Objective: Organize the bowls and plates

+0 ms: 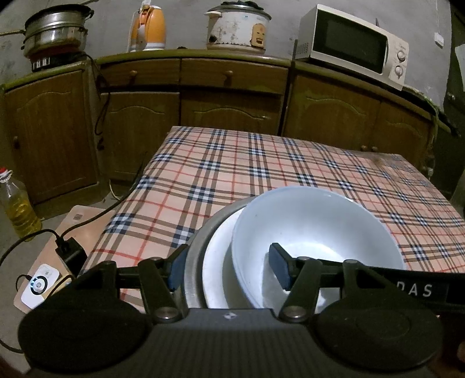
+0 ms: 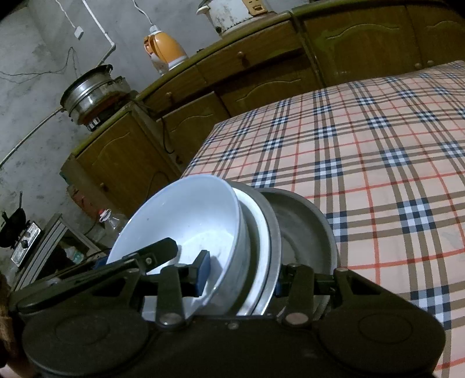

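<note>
A white bowl (image 1: 314, 224) sits in a white plate (image 1: 218, 261), which rests in a metal dish (image 1: 197, 247). My left gripper (image 1: 226, 267) is shut on this stack at its near edge, with one finger (image 1: 174, 270) outside the metal rim and the other inside the bowl. In the right wrist view the white bowl (image 2: 186, 215), white plate (image 2: 258, 229) and metal dish (image 2: 271, 232) appear tilted. My right gripper (image 2: 241, 276) is shut on them, one pad inside the bowl and one behind the metal rim. A second metal dish (image 2: 305, 229) lies just beyond that pad.
The checked tablecloth (image 1: 261, 168) stretches beyond the stack. Wooden cabinets (image 1: 226, 96) behind carry a microwave (image 1: 354, 40), a rice cooker (image 1: 238, 26), an orange kettle (image 1: 149, 27) and a steel pot (image 1: 55, 29). An oil bottle (image 1: 17, 203) and cables are on the floor at the left.
</note>
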The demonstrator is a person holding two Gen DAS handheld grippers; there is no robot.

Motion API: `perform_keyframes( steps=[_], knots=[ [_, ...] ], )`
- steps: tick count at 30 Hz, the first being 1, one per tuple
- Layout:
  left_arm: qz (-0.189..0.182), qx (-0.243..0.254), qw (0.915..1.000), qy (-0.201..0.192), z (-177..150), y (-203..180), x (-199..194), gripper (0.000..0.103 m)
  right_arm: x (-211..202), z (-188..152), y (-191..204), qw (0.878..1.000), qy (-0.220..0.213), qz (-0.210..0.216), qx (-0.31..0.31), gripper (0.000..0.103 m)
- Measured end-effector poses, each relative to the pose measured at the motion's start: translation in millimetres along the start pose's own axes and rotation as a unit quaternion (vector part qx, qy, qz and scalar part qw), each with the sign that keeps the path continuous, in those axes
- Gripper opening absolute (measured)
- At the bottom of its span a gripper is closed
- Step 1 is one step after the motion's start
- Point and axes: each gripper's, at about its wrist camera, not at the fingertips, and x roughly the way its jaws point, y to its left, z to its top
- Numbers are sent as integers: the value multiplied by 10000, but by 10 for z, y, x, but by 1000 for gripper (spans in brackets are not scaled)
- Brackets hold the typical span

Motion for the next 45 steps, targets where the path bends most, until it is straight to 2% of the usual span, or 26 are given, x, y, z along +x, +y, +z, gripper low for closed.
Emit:
perform_keyframes(
  steps=[15,45],
  knots=[
    [-100,-101,9998,-117,70,53,104,59,113,80,-15,10000,-34,20,61,52],
    [22,-69,9997,251,-41,83,262,61,236,67,-34,9997,123,-106,-157,52]
  ],
)
